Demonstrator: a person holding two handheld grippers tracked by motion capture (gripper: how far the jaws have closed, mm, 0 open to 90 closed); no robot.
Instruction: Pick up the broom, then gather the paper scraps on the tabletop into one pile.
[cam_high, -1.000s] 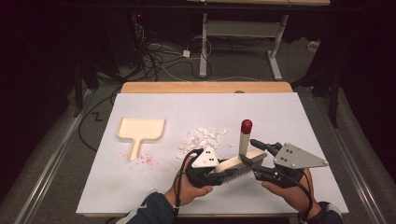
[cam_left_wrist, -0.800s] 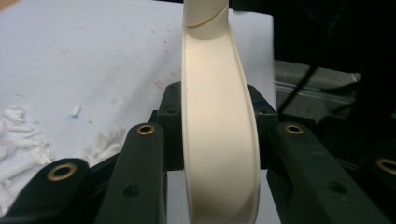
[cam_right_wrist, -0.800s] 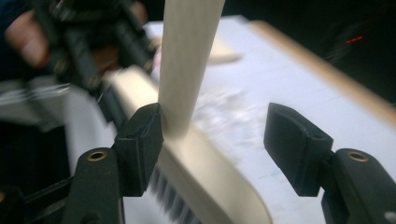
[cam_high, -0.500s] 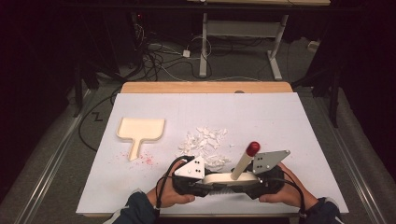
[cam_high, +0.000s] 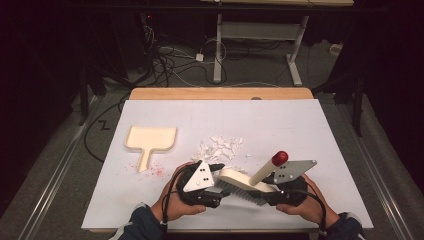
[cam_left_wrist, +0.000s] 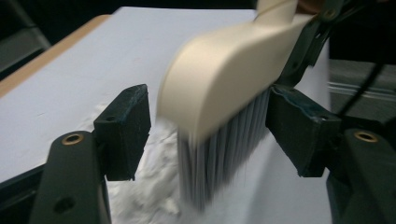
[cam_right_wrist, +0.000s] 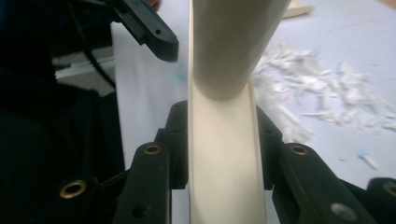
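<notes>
- Since half a second ago the brush (cam_high: 243, 183) has shifted a little toward the bench's right edge; its red-tipped handle (cam_high: 270, 168) has stayed tilted up and to the right, and both hands have stayed low by the near edge.
- The right hand-held gripper (cam_right_wrist: 219, 154) is pinching the brush's cream back, jaws pressed on either side.
- The left hand-held gripper (cam_left_wrist: 210, 126) is spread, its jaws standing either side of the brush's far end and grey bristles (cam_left_wrist: 219, 154); whether they touch is unclear.
- The brush lies between the two hands near the bench's near edge, long axis running left to right.
- The white scraps (cam_high: 220, 148) lie just beyond the brush toward the bench's middle; the dustpan (cam_high: 150, 140) sits farther out toward the left edge, so a sweep would likely run leftward, judged from the layout alone.
</notes>
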